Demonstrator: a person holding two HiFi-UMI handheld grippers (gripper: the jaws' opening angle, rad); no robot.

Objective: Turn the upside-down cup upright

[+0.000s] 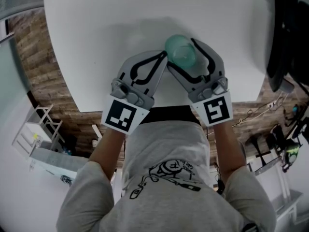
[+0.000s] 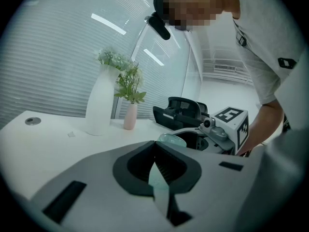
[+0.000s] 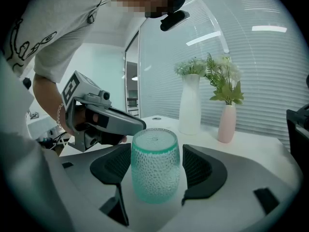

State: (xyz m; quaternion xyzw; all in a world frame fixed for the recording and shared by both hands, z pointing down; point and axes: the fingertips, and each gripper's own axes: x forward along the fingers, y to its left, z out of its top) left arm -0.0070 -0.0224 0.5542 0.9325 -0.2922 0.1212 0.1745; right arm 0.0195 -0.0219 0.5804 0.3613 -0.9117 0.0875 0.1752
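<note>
The inverted cup (image 3: 155,166) stands on the table (image 1: 96,33) between the parted jaws of the right gripper (image 1: 186,57), pads clear. Close squarely at mid-height before rotating. The left gripper (image 1: 161,58), jaws together, sits at the cup's 9 o'clock

We see bright, even indoor light on the white table (image 1: 96,42), with one soft shadow at its middle. Light strips (image 2: 108,24) glare on the blinds (image 2: 53,66) at far left. Both gripper views bulge, darken to black corners, and blur nearest the lens.
</note>
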